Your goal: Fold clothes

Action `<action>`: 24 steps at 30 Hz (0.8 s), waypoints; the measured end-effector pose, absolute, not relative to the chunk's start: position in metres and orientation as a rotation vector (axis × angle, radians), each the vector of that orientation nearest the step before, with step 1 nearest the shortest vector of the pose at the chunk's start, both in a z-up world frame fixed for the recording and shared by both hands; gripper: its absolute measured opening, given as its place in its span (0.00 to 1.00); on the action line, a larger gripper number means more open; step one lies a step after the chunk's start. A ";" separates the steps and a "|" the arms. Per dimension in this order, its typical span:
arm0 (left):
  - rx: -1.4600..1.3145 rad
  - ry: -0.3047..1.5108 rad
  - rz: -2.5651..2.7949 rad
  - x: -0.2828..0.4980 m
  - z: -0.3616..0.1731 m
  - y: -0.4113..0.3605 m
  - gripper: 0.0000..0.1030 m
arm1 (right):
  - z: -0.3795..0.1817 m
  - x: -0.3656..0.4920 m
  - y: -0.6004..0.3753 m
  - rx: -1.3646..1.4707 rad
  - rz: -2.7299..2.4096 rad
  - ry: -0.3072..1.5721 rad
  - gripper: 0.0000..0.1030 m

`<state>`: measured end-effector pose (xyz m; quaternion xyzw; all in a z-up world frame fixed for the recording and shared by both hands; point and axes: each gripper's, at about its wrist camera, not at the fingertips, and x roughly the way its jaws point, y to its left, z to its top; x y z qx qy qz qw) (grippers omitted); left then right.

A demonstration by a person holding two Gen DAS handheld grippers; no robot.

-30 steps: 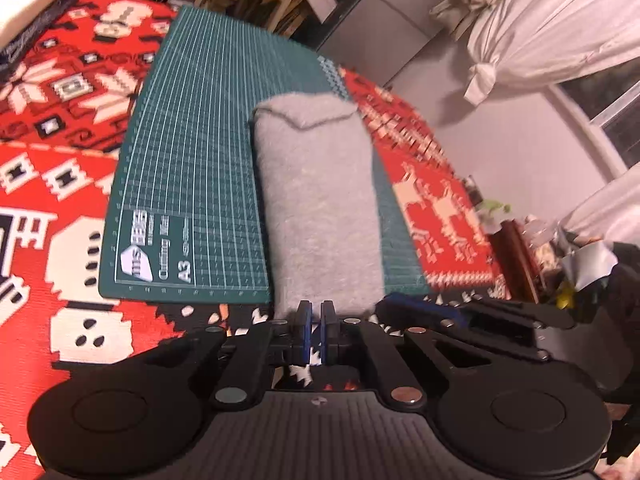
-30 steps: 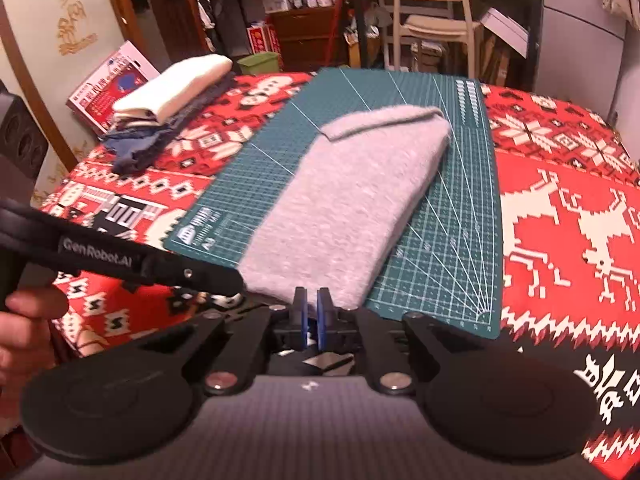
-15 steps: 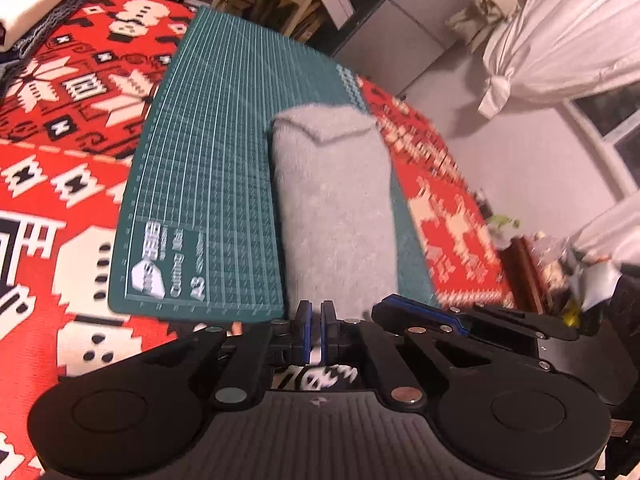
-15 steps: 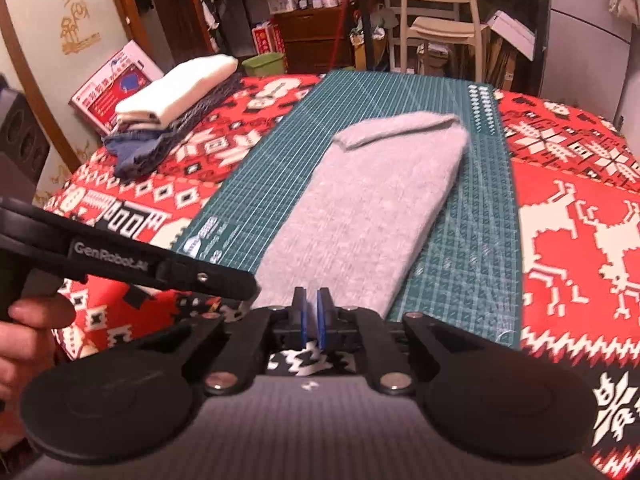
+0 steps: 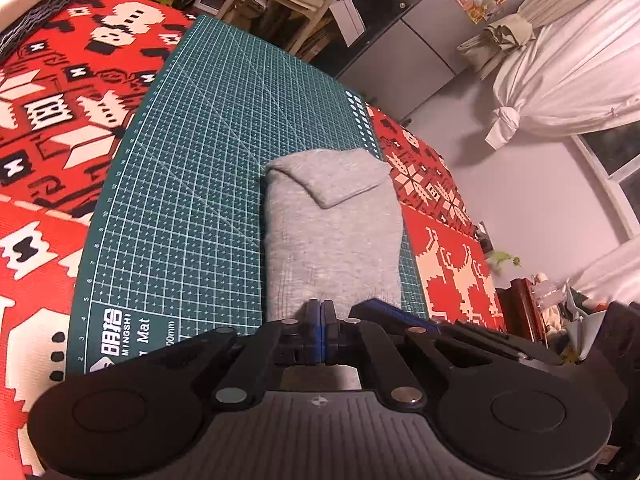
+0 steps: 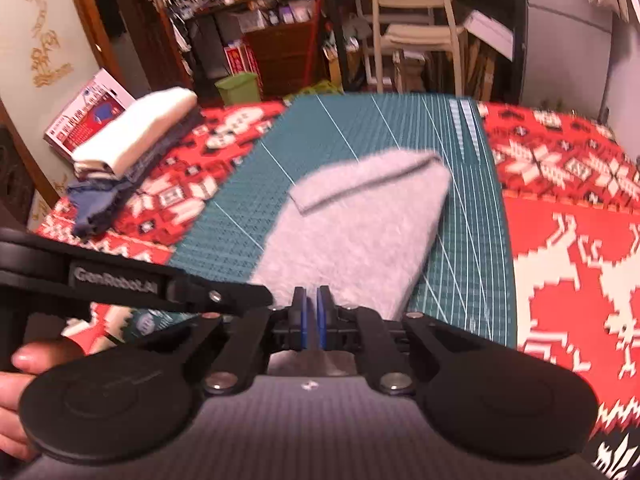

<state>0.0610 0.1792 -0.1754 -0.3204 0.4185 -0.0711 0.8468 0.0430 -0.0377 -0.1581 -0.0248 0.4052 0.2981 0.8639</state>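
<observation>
**A:** Though blurred in the right wrist view, easy enough to find. Spot the cloth [image 5: 332,240] yet?

**B:** Yes. Grey, folded into a long strip. Lies on the mat [image 5: 180,220], along its right side, running from near edge toward far edge. Stops short of the mat's far edge, close to the row of pale dots printed there.

**A:** And at the far end of the strip?

**B:** Shows a small flap turned back on top, slanting across the width. Looks the same from the right wrist, cloth [image 6: 360,232] on mat [image 6: 460,260], only softer in focus.

**A:** Now the left gripper [image 5: 320,320]. Open or closed?

**B:** Closed. Blue pads pressed together, pinching the cloth's near hem, at the mat's near edge. Grey fabric visible beneath the fingers as well.

**A:** Right gripper [image 6: 312,316]?

**B:** Much the same. Pads nearly touching, clamped on that near hem, just right of the other gripper and level with it at the mat's near edge.

**A:** Anything else around the mat?

**B:** Red patterned tablecloth [image 5: 40,160] under the mat on all sides. Left of the mat, near its far corner, a stack [image 6: 132,140] of folded clothes, white on top, blue below. Beyond the mat's far edge, a pale chair [image 6: 412,20]. Off the near left corner, a hand [image 6: 16,392] at the frame edge.
</observation>
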 end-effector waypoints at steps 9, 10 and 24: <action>-0.661 0.881 -0.149 0.047 -0.165 0.180 0.06 | -0.155 0.030 -0.057 -0.057 0.605 0.862 0.07; -0.654 0.881 -0.150 0.044 -0.162 0.180 0.08 | -0.153 0.028 -0.060 -0.056 0.601 0.861 0.08; -0.517 0.878 -0.107 -0.008 -0.131 0.161 0.82 | -0.130 -0.039 -0.099 -0.005 0.449 0.756 0.84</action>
